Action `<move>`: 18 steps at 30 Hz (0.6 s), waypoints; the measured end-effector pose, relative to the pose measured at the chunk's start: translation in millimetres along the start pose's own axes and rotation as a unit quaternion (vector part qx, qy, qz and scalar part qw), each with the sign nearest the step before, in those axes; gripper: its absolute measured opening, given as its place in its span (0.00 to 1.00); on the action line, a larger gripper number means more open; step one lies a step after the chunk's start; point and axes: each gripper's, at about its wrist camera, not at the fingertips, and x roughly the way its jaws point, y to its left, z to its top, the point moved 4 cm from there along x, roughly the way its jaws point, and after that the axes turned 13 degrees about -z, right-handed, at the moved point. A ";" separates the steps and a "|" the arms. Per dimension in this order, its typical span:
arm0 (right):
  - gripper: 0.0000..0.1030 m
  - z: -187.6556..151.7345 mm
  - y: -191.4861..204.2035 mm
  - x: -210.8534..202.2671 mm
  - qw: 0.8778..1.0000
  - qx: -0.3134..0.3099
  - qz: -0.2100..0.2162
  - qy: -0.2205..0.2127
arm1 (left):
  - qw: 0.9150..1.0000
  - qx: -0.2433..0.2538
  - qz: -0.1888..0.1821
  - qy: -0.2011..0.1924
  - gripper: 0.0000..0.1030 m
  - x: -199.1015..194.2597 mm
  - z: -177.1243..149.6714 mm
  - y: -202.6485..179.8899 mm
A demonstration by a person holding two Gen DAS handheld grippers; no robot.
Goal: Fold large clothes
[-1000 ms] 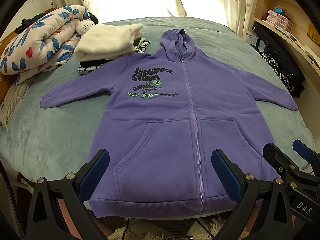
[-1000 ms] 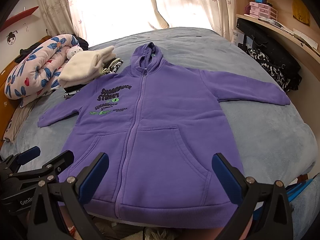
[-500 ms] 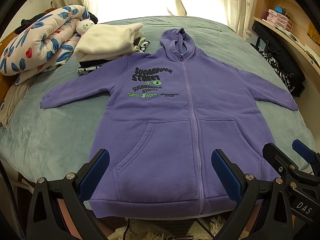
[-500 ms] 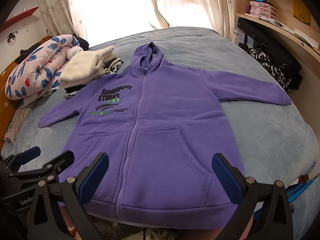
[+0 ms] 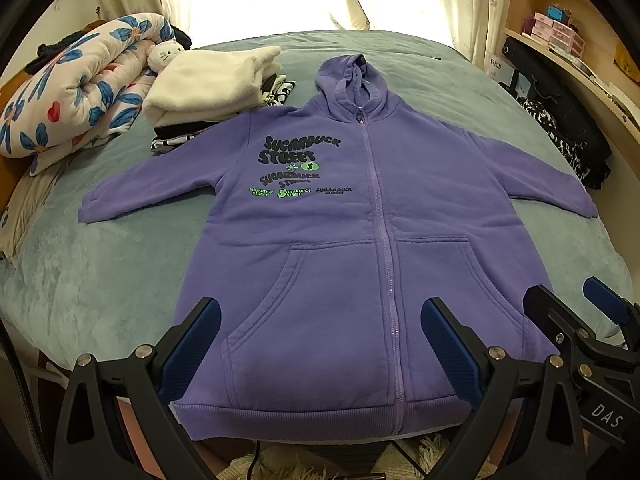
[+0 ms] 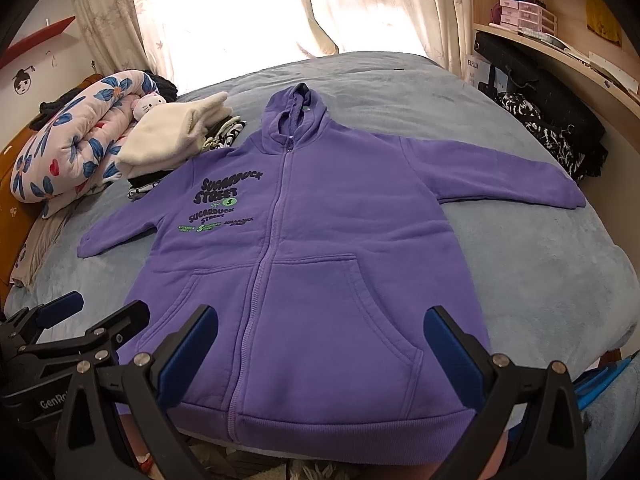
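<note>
Bed (image 5: 100, 280) w/ grey-blue cover, curtained window behind, shelf (image 6: 560, 52) at right. Hoodie (image 5: 360, 260) flat, zipped, sleeves out. Left tool (image 5: 320, 344) & right tool (image 6: 320, 344) wide apart, holding nothing, near hem.

We see a bed (image 5: 100, 264) with a grey-blue plush cover filling the room's centre. At twelve o'clock, a bright window (image 6: 248, 12) glows behind pale leaf-print curtains (image 6: 372, 4). At two o'clock, wooden shelves (image 6: 560, 52) line the wall. At ten o'clock lies a rolled floral quilt (image 5: 72, 88).
</note>
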 end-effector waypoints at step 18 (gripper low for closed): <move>1.00 45.6 -36.6 7.0 0.999 0.020 -0.011 -0.039 | 0.996 0.078 0.010 -0.047 0.96 1.7 59.1 -52.3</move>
